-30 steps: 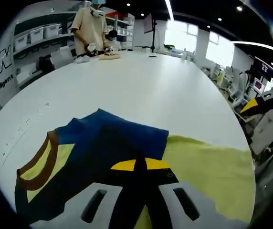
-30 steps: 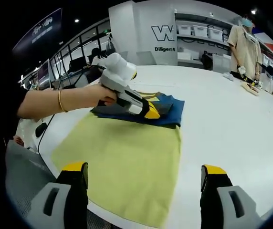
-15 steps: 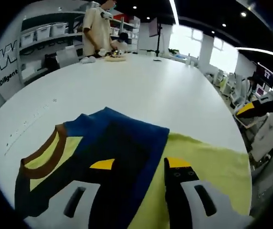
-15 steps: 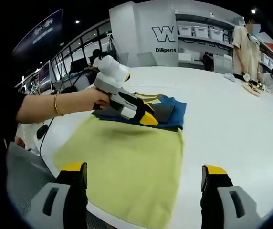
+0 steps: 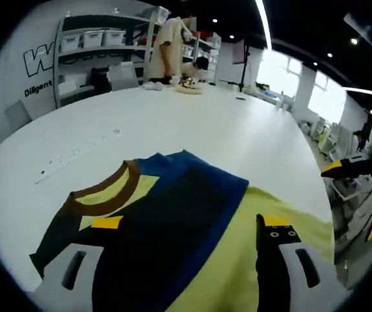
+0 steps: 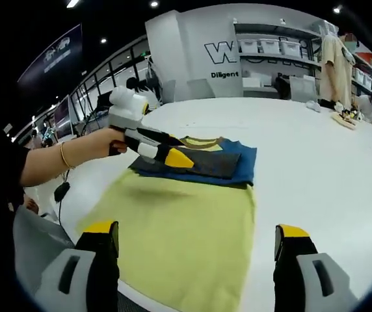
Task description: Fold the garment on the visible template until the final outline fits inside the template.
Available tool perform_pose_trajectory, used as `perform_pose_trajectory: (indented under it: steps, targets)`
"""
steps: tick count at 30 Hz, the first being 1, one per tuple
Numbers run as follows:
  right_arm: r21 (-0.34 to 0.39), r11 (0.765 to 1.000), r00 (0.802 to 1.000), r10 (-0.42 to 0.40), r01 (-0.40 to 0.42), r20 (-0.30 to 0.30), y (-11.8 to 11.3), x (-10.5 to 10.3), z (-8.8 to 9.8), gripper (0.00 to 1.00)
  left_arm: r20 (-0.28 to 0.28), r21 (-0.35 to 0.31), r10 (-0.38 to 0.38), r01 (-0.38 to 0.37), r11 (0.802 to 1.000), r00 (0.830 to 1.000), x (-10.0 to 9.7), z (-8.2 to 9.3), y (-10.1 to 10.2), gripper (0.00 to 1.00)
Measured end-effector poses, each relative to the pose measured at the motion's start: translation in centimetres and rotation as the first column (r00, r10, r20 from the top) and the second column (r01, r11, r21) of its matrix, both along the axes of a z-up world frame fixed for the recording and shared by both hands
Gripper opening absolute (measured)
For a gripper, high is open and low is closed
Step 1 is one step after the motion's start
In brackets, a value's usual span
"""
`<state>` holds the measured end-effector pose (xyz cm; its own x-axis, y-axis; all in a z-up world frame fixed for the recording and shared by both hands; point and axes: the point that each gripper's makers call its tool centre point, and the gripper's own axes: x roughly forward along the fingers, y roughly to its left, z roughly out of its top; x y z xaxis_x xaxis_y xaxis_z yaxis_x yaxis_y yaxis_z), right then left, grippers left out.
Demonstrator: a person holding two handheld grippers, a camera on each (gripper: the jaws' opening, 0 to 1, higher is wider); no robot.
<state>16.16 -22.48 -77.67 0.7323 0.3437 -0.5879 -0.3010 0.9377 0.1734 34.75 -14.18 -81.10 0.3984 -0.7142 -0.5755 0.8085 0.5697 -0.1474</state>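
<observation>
A folded dark blue garment (image 5: 173, 201) with a brown collar lies on the white table (image 5: 192, 123). It overlaps the far end of a yellow-green template sheet (image 5: 238, 266). My left gripper (image 5: 189, 227) is open, its jaws spread wide just above the garment with nothing between them. From the right gripper view a hand holds the left gripper (image 6: 173, 157) over the garment (image 6: 222, 162). The template (image 6: 186, 227) stretches toward me from there. My right gripper (image 6: 196, 244) hovers open above the template's near edge, holding nothing. It also appears as the right gripper (image 5: 365, 172) at the edge of the left gripper view.
A person (image 6: 339, 55) works at the far end of the table. Shelves with white bins (image 5: 101, 39) line the back wall. The table's rounded edge (image 6: 62, 208) is close to the template, with chairs and equipment (image 5: 342, 195) beyond it.
The left gripper's jaws were together on the folded garment one second ago. They have since opened wide, and the gripper has drawn back toward the collar side. The right gripper stays put.
</observation>
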Motion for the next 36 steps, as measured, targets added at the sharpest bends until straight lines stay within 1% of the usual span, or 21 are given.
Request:
perform_pose_trajectory:
  steps: [2,3,4,5,7,9,12,13,15,17,19,20,23,24,28,31,33,34,36]
  targets:
    - [-0.003,1.0,1.0,0.005,-0.005,-0.001,0.1,0.0,-0.1,0.99,0.01,-0.013,0.04,-0.04,0.999,0.999,0.2,0.4,0.6,0.91]
    - [-0.002,1.0,1.0,0.009,-0.009,-0.002,0.3,0.0,-0.1,0.99,0.018,-0.043,0.079,-0.078,0.996,0.997,0.4,0.9,1.0,0.93]
    - [0.0,1.0,1.0,0.012,-0.012,-0.001,0.3,0.0,-0.1,0.99,0.007,-0.042,0.09,-0.089,0.995,0.996,0.3,0.9,1.3,0.96]
    - [0.001,1.0,1.0,0.015,-0.015,-0.001,0.5,0.0,-0.1,0.99,-0.004,-0.027,0.109,-0.109,0.994,0.994,0.1,0.7,1.9,0.99]
    - [-0.005,1.0,1.0,0.021,-0.021,-0.002,0.6,0.0,-0.1,0.99,0.01,-0.008,0.12,-0.119,0.993,0.993,0.0,0.7,2.6,0.99]
    - [-0.005,1.0,1.0,0.024,-0.024,-0.002,0.7,0.0,-0.1,0.99,0.005,-0.003,0.133,-0.133,0.991,0.991,-0.2,0.7,3.3,0.99]
    - [-0.002,1.0,1.0,0.029,-0.029,-0.004,0.9,0.0,-0.2,0.99,-0.008,-0.017,0.16,-0.161,0.987,0.987,-0.3,1.0,4.5,0.99]
    - [-0.003,1.0,1.0,0.03,-0.03,-0.005,1.0,0.0,-0.2,0.99,-0.009,-0.016,0.165,-0.165,0.986,0.986,-0.3,1.0,4.7,0.99]
    - [-0.006,0.999,0.999,0.036,-0.036,-0.009,1.1,-0.1,-0.3,0.99,-0.007,-0.001,0.19,-0.19,0.982,0.982,-0.2,1.1,6.0,0.97]
    - [-0.011,0.999,0.999,0.04,-0.04,-0.011,1.2,-0.1,-0.4,0.99,-0.007,0.001,0.214,-0.214,0.977,0.977,-0.1,1.0,7.2,0.94]
    - [-0.009,0.999,0.999,0.041,-0.041,-0.01,1.3,-0.1,-0.4,0.99,-0.019,-0.012,0.227,-0.227,0.974,0.974,-0.1,0.9,7.9,0.92]
    - [-0.009,0.999,0.999,0.041,-0.041,-0.009,1.4,-0.1,-0.4,0.99,-0.03,-0.01,0.245,-0.245,0.969,0.969,-0.1,0.6,8.7,0.91]
    - [-0.011,0.999,0.999,0.048,-0.048,-0.003,1.6,-0.1,-0.3,0.99,-0.022,-0.006,0.276,-0.276,0.961,0.961,0.0,0.6,9.9,0.87]
    - [-0.011,0.999,0.999,0.049,-0.05,-0.004,1.6,-0.1,-0.3,0.99,-0.015,-0.006,0.277,-0.277,0.961,0.961,0.0,0.6,10.2,0.87]
    - [-0.009,0.998,0.998,0.058,-0.058,-0.005,1.9,-0.1,-0.3,0.99,-0.013,0.009,0.313,-0.313,0.95,0.95,0.0,0.2,11.7,0.86]
    - [-0.009,0.998,0.998,0.061,-0.061,-0.007,2.0,-0.2,-0.3,0.99,-0.018,0.023,0.338,-0.337,0.941,0.941,0.0,-0.3,12.8,0.86]
    - [-0.009,0.998,0.998,0.064,-0.064,-0.007,2.0,-0.2,-0.3,0.99,-0.02,0.03,0.34,-0.34,0.94,0.94,-0.1,-0.6,13.2,0.85]
    - [-0.01,0.998,0.998,0.065,-0.065,-0.006,2.1,-0.2,-0.3,0.99,-0.029,0.052,0.355,-0.353,0.934,0.934,-0.2,-1.3,14.0,0.85]
    - [-0.01,0.998,0.998,0.067,-0.067,-0.007,2.1,-0.2,-0.3,0.99,-0.033,0.056,0.357,-0.355,0.933,0.933,-0.3,-1.5,14.4,0.82]
